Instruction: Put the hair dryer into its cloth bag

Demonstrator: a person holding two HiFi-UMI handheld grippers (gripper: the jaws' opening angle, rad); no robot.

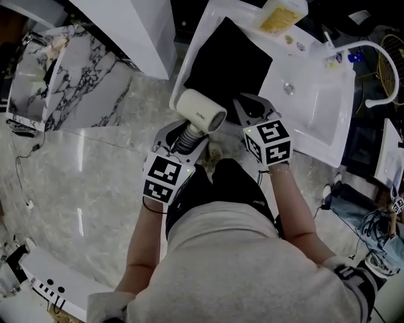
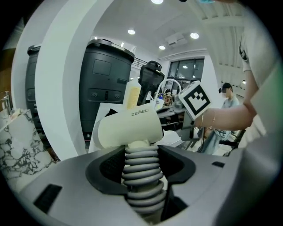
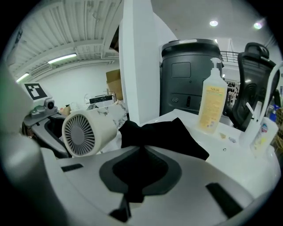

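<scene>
A cream hair dryer (image 1: 201,112) with a ribbed grey handle (image 1: 187,139) is held up in front of the counter. My left gripper (image 1: 184,136) is shut on that handle, which sits between the jaws in the left gripper view (image 2: 141,170). The dryer's head (image 2: 130,128) stands above them. The black cloth bag (image 1: 227,63) lies on the white counter (image 1: 211,16). My right gripper (image 1: 245,106) is shut on the bag's near edge, and black cloth (image 3: 140,154) fills the gap between its jaws. The dryer's grille end (image 3: 82,134) is just left of the bag (image 3: 168,137).
A yellow-labelled pump bottle (image 1: 281,15) (image 3: 211,103) stands at the counter's back. The white sink basin (image 1: 309,94) and its curved tap (image 1: 382,60) are to the right. A dark bin (image 3: 188,73) and a white pillar (image 3: 137,62) stand behind, and a marble top (image 1: 69,79) at the left.
</scene>
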